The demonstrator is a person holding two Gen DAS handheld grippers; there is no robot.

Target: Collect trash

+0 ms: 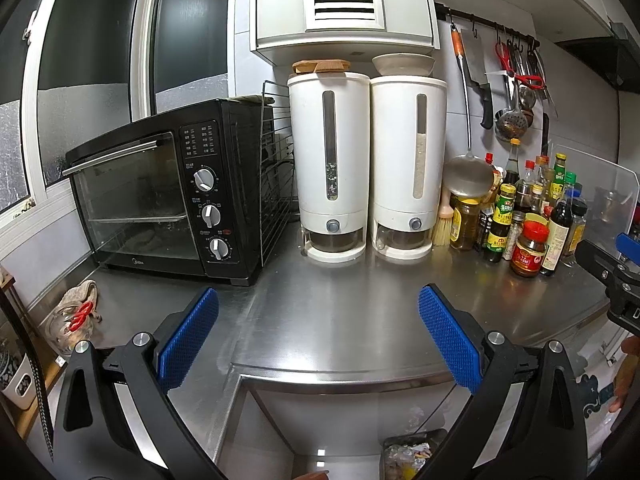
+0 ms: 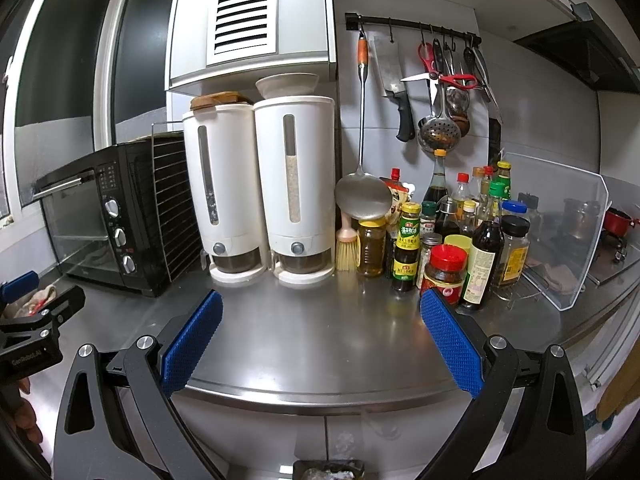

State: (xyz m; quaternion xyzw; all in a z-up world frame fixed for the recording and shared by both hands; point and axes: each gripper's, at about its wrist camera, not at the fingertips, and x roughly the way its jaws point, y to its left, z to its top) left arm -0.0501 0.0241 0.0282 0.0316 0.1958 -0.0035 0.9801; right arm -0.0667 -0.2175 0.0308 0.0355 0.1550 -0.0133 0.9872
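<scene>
**Both grippers hung open over a bare patch of counter, with the trash bin down below**

The left gripper (image 1: 318,340) was held over the shiny metal counter (image 1: 340,300). Its jaws were wide apart and held nothing. The right gripper (image 2: 320,344) was the same: jaws wide, nothing between them. Each one could be seen at the edge of the other's view.

The middle of the counter, in the center of both views, had no scraps on it. Down at the bottom of the left view, below the counter edge, sat a bin (image 1: 412,454) with crumpled wrappers and bits inside. So some trash already lay in the bin. The right view showed only a blurry top of it at the bottom edge.

At the lower left of the left view, near the black oven (image 1: 160,196), lay a rumpled cloth (image 1: 82,294) with a clear bag or jar with something red on it (image 1: 74,322). I could not tell if that was trash or not.

This scene fit two stories. The counter may have been cleaned and the job nearly over, or the grippers may have been looking for more to pick up. The pictures did not settle it.

If anything more was to be picked up, the lower-left pile was the likely place. The left gripper was nearer to it. It would have had to grab softly, since the bag looked floppy.
</scene>
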